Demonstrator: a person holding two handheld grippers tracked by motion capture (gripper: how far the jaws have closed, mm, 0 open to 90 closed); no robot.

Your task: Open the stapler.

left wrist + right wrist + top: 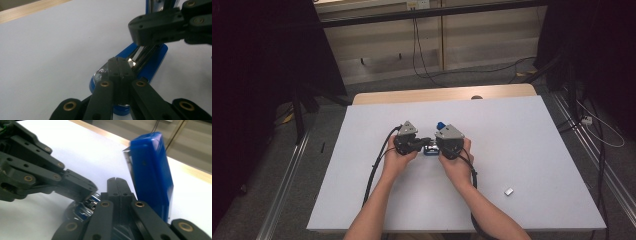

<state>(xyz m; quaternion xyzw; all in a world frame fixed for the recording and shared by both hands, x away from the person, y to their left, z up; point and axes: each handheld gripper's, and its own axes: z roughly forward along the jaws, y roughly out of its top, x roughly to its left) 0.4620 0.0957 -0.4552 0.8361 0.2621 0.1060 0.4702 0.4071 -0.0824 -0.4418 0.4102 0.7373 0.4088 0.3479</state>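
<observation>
At the centre of the high view both grippers meet over a blue stapler (430,149) on the white table (522,150), the left gripper (117,65) and the right gripper (115,182) each with jaws closed together, gripping nothing.

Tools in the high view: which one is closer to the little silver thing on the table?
The right tool: the small silver piece lies off to its side, while the left tool sits farther away.

Small silver block (509,191) on white table (522,140); floor cables (422,60).
</observation>
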